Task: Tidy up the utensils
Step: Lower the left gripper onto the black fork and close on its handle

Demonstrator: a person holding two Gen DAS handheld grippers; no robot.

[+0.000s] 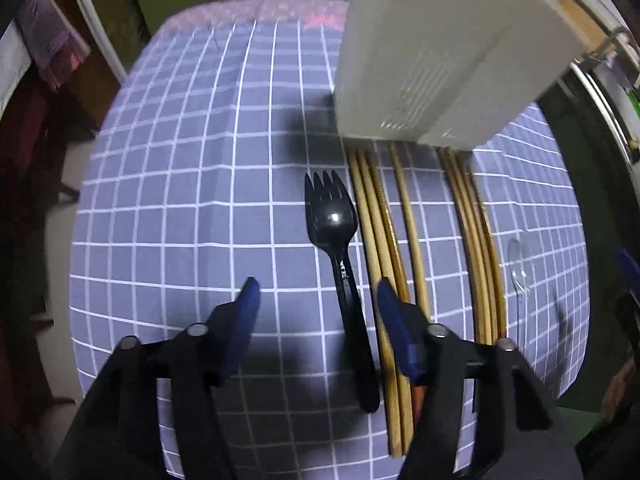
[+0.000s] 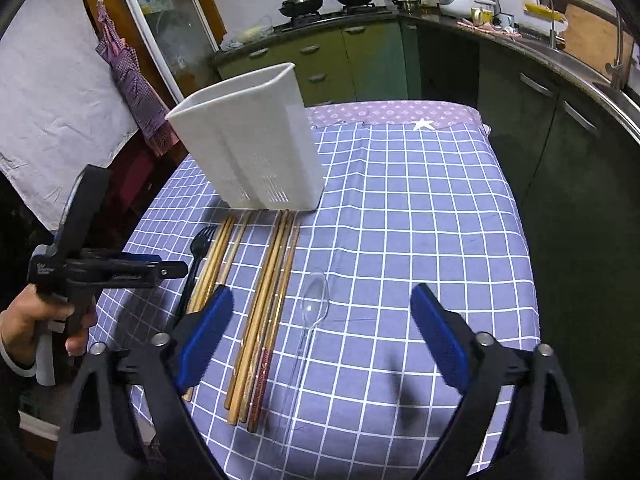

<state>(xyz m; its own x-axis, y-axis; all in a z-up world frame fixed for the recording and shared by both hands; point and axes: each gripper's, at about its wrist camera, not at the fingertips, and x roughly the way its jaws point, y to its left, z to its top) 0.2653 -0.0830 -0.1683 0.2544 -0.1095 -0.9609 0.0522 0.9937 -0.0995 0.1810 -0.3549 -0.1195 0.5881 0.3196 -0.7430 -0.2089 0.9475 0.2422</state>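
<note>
A black plastic fork lies on the blue checked tablecloth, tines toward a white utensil holder. My left gripper is open just above the fork's handle, jaws either side of it. Several wooden chopsticks lie right of the fork. In the right wrist view the fork, the chopsticks, a clear plastic spoon and the holder all show. My right gripper is open and empty, above the spoon's handle. The left gripper shows at the left.
The tablecloth covers a small table with edges at left, right and front. Green kitchen cabinets and a counter with pots stand behind. A cloth hangs at the left.
</note>
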